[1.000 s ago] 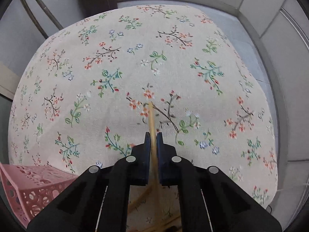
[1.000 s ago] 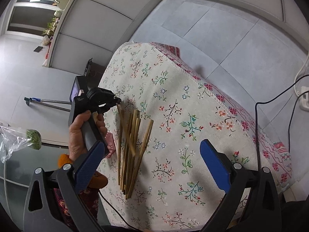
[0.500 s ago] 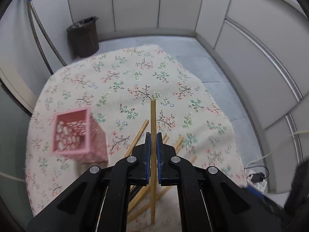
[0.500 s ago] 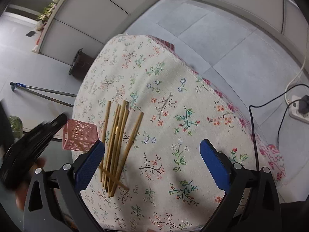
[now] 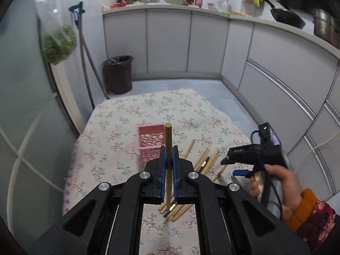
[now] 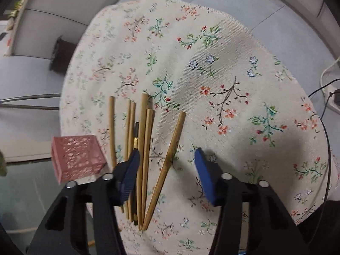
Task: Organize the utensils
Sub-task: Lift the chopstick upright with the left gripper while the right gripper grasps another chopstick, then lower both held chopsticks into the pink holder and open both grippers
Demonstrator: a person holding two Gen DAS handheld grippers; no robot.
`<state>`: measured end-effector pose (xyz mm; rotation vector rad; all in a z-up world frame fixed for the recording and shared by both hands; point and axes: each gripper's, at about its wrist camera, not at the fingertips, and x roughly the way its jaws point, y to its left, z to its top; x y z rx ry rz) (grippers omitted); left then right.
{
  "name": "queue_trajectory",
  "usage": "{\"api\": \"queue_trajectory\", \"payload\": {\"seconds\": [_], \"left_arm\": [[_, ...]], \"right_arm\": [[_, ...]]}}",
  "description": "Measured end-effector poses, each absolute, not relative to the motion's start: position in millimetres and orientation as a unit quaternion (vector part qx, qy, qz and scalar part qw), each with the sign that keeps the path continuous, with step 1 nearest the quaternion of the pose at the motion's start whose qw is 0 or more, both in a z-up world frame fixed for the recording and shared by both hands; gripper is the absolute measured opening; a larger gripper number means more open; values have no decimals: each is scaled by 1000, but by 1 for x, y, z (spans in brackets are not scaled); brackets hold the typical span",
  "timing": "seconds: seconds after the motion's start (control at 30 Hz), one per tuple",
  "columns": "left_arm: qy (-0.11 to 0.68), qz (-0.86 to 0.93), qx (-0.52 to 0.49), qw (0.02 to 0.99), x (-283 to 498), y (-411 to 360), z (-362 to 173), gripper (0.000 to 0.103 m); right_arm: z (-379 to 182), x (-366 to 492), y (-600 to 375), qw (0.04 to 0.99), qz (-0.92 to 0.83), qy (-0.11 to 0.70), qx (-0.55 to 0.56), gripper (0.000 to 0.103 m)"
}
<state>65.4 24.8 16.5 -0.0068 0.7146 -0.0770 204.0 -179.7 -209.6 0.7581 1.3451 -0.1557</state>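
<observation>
My left gripper [image 5: 167, 156] is shut on a single wooden chopstick [image 5: 168, 137], held above the flowered table with its end sticking up past the fingertips. Beyond it stands a pink openwork basket [image 5: 149, 136]. Several chopsticks [image 5: 205, 159] lie loose on the cloth to the right. A hand holds my right gripper [image 5: 238, 166] over them. In the right wrist view the right gripper [image 6: 167, 154] points steeply down at the chopstick pile [image 6: 144, 140]. Its jaws are closing with several sticks between the pads, which touch none. The pink basket [image 6: 76, 157] sits left of the pile.
The flowered tablecloth [image 6: 233, 48] ends close on the far and right sides, with tiled floor below. A dark bin [image 5: 118, 74] and a mop handle [image 5: 89, 63] stand by the cabinets. A bag of greens [image 5: 58, 44] hangs at left. Cables [image 6: 327, 97] lie on the floor.
The left gripper rose and pulled back with its chopstick, so the basket and kitchen came into view. The right gripper dropped over the chopstick pile and its jaws narrowed.
</observation>
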Motion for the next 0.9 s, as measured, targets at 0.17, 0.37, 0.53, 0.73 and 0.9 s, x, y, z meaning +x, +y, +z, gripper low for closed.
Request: {"api": "queue_trajectory", "payload": {"seconds": [0.17, 0.37, 0.53, 0.73, 0.9], "left_arm": [[325, -25, -17, 945, 57, 53, 27, 5], [317, -20, -42, 947, 57, 71, 31, 5], [320, -14, -48, 946, 54, 76, 31, 5], [323, -13, -67, 944, 51, 78, 36, 5], [315, -14, -72, 946, 53, 74, 49, 5]], "right_arm": [[-227, 218, -163, 705, -114, 623, 319, 30], [-227, 221, -155, 716, -129, 617, 300, 8], [-215, 204, -159, 741, -107, 593, 296, 7], [-160, 163, -160, 791, -55, 550, 262, 6], [-91, 141, -164, 839, -11, 487, 244, 6]]}}
